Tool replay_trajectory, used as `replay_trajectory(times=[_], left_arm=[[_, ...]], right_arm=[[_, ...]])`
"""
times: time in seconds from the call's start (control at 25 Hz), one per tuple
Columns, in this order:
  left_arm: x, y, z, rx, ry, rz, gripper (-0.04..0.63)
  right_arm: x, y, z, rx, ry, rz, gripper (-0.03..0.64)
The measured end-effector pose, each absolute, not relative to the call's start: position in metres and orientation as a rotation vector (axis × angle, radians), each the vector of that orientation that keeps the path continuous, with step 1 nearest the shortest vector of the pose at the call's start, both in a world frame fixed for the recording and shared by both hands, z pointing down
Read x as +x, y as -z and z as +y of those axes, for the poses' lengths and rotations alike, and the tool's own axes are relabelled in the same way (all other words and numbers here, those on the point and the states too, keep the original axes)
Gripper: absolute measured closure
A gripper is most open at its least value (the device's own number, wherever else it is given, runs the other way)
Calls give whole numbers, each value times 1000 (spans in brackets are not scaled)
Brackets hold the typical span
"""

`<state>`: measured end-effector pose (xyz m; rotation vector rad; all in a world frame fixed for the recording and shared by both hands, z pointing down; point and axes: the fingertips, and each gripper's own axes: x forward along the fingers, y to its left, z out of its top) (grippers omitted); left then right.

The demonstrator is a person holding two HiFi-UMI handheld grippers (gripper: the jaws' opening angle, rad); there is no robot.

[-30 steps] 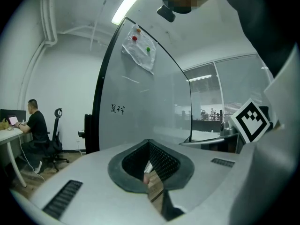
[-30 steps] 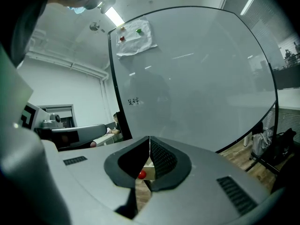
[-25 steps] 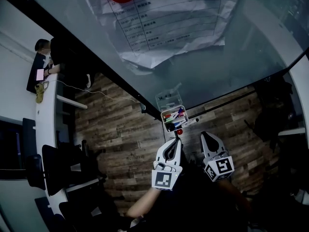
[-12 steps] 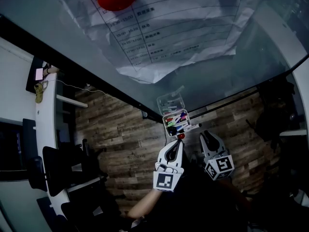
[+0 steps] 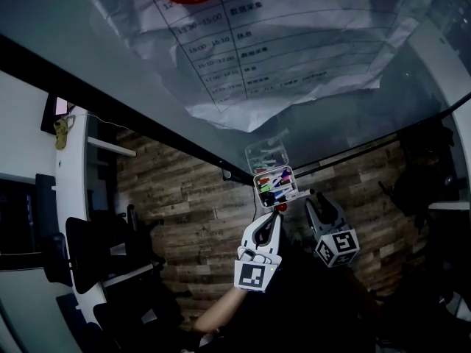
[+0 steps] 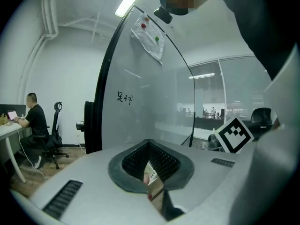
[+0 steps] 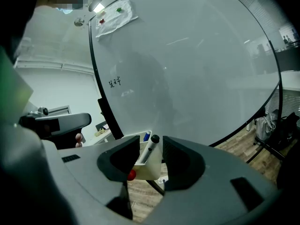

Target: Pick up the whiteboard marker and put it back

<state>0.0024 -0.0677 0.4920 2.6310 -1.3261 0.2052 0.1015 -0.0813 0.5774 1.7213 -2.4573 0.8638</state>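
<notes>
Now right tool (image 7: 151,146) jaws just opened, marker (image 7: 147,150) between them, in tray (image 7: 151,170)

An office: glass whiteboard (image 6: 140,78), swivel chair (image 6: 56,128), person (image 6: 33,121) at desk (image 6: 6,133).

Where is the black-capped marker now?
In the right gripper view, low centre, the marker stands in the white box at the whiteboard's bottom edge, beside a blue marker.
</notes>
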Motion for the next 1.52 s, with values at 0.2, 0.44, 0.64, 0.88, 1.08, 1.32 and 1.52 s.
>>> replay_trajectory(times=[0.2, 0.44, 0.64, 0.88, 1.08, 1.32, 1.52], left_arm=[[-1, -497, -71, 2626, -218, -1331, 588], [-2, -500, -75, 2615, -218, -1328, 588], [-2, -500, -76, 2617, -222, -1322, 588], [-3, -501, -77, 2616, -216, -1321, 588], [-6, -501, -76, 2617, -220, -1319, 588], [-7, -501, -77, 2626, -221, -1326, 588], [-7, -501, -73, 2625, -225, -1336, 588]], right_arm=[[97, -584, -89, 1710, -884, -2457, 466], [95, -591, -97, 1701, -917, -2464, 457], [91, -595, -101, 1677, -951, -2472, 457], [89, -598, -102, 1677, -958, -2463, 459], [89, -595, -101, 1679, -941, -2464, 499], [84, -591, -102, 1669, -916, -2488, 509], [82, -589, -101, 1665, -910, -2495, 512]])
